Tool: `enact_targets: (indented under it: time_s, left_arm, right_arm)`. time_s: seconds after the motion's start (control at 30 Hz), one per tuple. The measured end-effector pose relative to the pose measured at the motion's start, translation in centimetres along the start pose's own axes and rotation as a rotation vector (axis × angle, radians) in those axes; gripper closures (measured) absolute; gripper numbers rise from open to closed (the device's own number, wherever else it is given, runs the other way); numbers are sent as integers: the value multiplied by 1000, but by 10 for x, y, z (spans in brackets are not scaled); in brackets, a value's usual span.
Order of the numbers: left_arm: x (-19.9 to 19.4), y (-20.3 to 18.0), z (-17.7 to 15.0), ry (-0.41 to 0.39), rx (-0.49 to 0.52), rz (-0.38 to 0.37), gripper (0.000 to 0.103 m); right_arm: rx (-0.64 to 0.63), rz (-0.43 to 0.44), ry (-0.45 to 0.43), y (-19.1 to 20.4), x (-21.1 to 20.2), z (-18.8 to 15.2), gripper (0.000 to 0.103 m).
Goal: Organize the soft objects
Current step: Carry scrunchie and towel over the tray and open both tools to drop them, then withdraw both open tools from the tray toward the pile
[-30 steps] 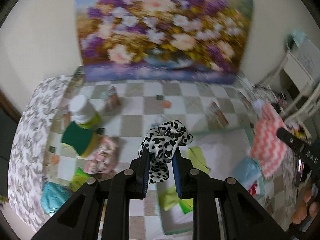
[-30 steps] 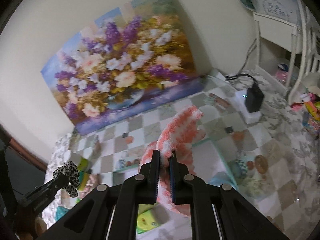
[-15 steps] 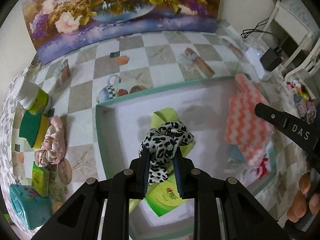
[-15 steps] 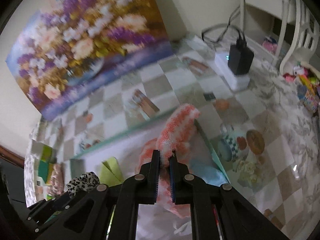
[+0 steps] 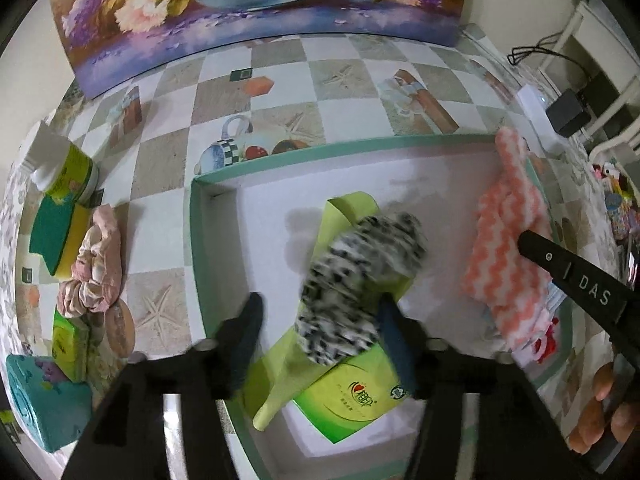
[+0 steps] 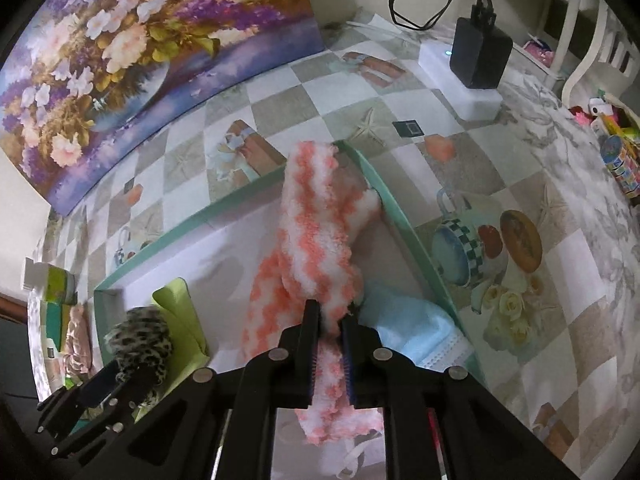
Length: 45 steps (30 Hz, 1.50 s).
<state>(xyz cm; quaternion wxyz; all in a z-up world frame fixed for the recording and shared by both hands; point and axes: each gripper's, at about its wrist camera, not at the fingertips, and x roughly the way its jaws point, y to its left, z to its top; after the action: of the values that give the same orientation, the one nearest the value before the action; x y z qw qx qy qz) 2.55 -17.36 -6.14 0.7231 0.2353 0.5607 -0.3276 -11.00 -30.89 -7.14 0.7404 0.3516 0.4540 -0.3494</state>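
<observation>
- The left gripper (image 5: 320, 336) has its jaws spread wide over a shallow green-rimmed tray (image 5: 195, 248).
- A black-and-white spotted scrunchie (image 5: 356, 280), blurred in the left wrist view, sits between those jaws, nearer the right finger, over a lime-green cloth (image 5: 344, 216) in the tray. Whether the fingers touch it cannot be told.
- Just near of the scrunchie, a green packet (image 5: 352, 400) lies on the tray floor.
- The right gripper (image 6: 330, 344) has its jaws narrow, clamped on a fluffy pink-and-white zigzag cloth (image 6: 316, 224).
- That cloth rises from the fingers and drapes toward the tray's far right corner; its lower end hangs below the gripper.
- A pale blue folded cloth (image 6: 408, 324) lies in the tray just right of the right gripper, with a face mask (image 6: 440, 354) at its near edge.
- Left of the tray, on the checked tablecloth (image 5: 280, 64), lie a pink scrunchie (image 5: 96, 264), a green-and-yellow sponge (image 5: 60, 232), a white-capped bottle (image 5: 68, 176) and a teal box (image 5: 40, 400).
- A flower painting (image 6: 132, 48) stands along the far edge of the table.
- A black charger (image 6: 478, 56) rests on a white power block (image 6: 460, 92) at the far right.
</observation>
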Motion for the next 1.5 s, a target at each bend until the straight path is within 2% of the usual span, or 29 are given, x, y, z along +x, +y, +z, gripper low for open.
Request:
enact_targets:
  time_s: [0.03, 0.07, 0.1, 0.17, 0.23, 0.3, 0.37, 0.43, 0.6, 0.77, 0.93, 1.13, 1.3, 1.5]
  left_arm:
    - [-1, 0, 0, -1, 0, 1, 38]
    - [-2, 0, 0, -4, 1, 5, 38]
    - [-3, 0, 0, -4, 0, 8, 38]
    - [-5, 1, 0, -2, -4, 11, 30]
    - [-8, 2, 1, -7, -9, 4, 24]
    - [-14, 3, 3, -20, -18, -9, 22]
    - [-20, 4, 4, -37, -27, -13, 18]
    - [-24, 6, 5, -52, -34, -17, 13]
    - [-33, 11, 7, -70, -71, -39, 11]
    - [-35, 13, 7, -68, -87, -52, 11]
    - [-40, 22, 8, -69, -113, -48, 11]
    - [-53, 53, 10, -84, -180, -73, 11]
    - [-63, 94, 9, -106, -245, -22, 11]
    - [-71, 160, 0, -130, -375, 106, 11]
  right_arm:
    - [-1, -13, 0, 1, -1, 0, 74]
    - [-3, -23, 0, 1, -2, 1, 61]
    - [-4, -27, -2, 1, -4, 1, 56]
    - [-12, -26, -6, 3, -7, 2, 55]
    - [-17, -34, -6, 6, -12, 3, 50]
    - [-21, -47, -15, 8, -18, 5, 36]
    - [-34, -63, -31, 11, -26, 7, 31]
    - [-50, -79, -47, 14, -34, 8, 22]
    - [-71, -115, -91, 20, -53, 11, 0]
    - [-74, -113, -140, 23, -71, 14, 0]
    - [-75, -112, -149, 26, -78, 15, 0]
    - [-75, -112, -147, 26, -82, 14, 0]
    - [-88, -115, -136, 31, -80, 13, 0]
    - [-131, -114, -116, 47, -73, 9, 0]
